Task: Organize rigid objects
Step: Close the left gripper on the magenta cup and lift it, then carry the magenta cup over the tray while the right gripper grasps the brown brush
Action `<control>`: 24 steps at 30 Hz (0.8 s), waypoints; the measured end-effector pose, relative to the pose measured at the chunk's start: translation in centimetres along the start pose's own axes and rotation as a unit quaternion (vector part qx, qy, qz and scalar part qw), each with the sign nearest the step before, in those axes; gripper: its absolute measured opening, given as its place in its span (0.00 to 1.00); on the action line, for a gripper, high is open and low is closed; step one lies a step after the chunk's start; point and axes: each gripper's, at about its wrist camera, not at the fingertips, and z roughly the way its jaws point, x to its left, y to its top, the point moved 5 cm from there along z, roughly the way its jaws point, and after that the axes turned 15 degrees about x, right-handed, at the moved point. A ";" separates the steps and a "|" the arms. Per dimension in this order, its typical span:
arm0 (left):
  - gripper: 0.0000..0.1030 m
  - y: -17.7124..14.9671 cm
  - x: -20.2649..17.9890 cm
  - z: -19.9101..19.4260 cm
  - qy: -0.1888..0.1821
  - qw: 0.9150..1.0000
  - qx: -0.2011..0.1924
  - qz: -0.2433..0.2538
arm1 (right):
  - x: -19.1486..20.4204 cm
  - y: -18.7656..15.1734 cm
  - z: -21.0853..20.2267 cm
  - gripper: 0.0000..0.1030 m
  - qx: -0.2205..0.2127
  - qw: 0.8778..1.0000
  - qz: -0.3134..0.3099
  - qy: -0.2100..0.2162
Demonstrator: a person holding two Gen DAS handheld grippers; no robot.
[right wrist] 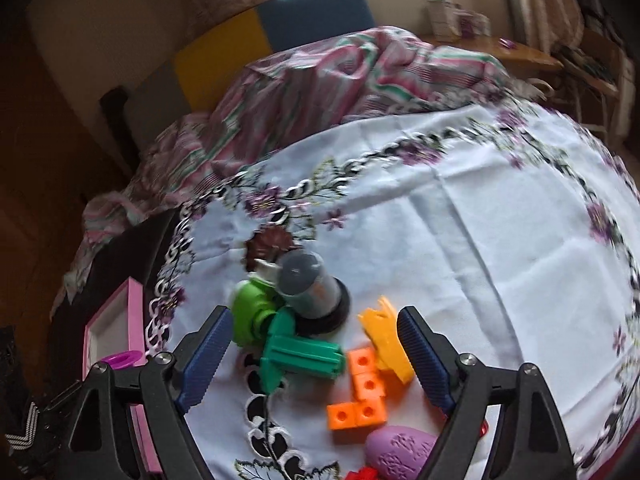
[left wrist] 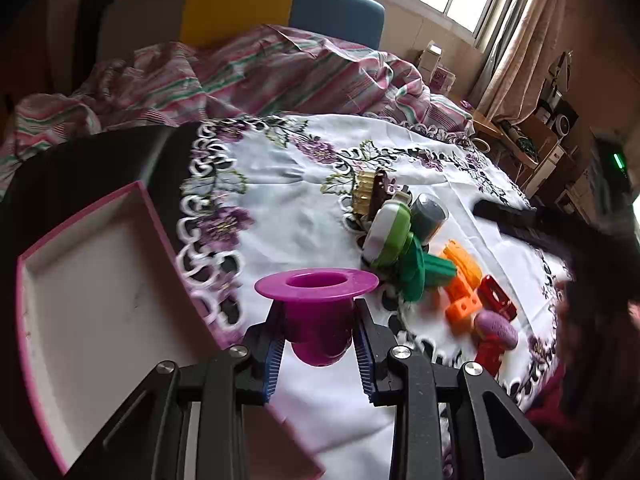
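My left gripper (left wrist: 319, 340) is shut on a magenta flanged cup (left wrist: 316, 304) and holds it above the white embroidered cloth (left wrist: 288, 216), just right of the pink-rimmed white box (left wrist: 96, 280). My right gripper (right wrist: 316, 360) is open above a heap of toys: a teal finned piece (right wrist: 300, 358), an orange block piece (right wrist: 360, 396), a yellow piece (right wrist: 386, 340), a green and white piece (right wrist: 250, 312), a grey cylinder (right wrist: 308, 284) and a purple oval (right wrist: 400, 450). The heap also shows in the left wrist view (left wrist: 424, 264), with a red piece (left wrist: 494, 298).
A brown and gold toy (left wrist: 370, 192) lies behind the heap. The striped pink bedcover (left wrist: 260, 68) is bunched at the back. The pink box (right wrist: 116, 332) sits on the dark table edge (left wrist: 100, 160) left of the cloth. A wooden side table (right wrist: 520, 52) stands far right.
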 end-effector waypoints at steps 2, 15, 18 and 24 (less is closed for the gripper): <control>0.31 -0.9 0.9 -0.8 -0.003 1.000 -0.005 -0.008 | 2.0 1.8 0.6 0.83 0.004 0.999 -0.044 -0.014; 0.31 -4.1 6.2 -3.8 -0.010 0.997 -0.026 -0.070 | 5.5 7.3 13.4 0.72 0.185 0.954 -0.180 -0.152; 0.31 -4.6 7.1 -4.0 -0.008 0.996 -0.027 -0.083 | 5.5 7.3 13.6 0.53 0.179 0.954 -0.181 -0.160; 0.31 -5.4 7.5 -4.4 -0.008 0.996 -0.031 -0.089 | 6.3 8.0 10.1 0.49 0.122 0.970 -0.165 -0.130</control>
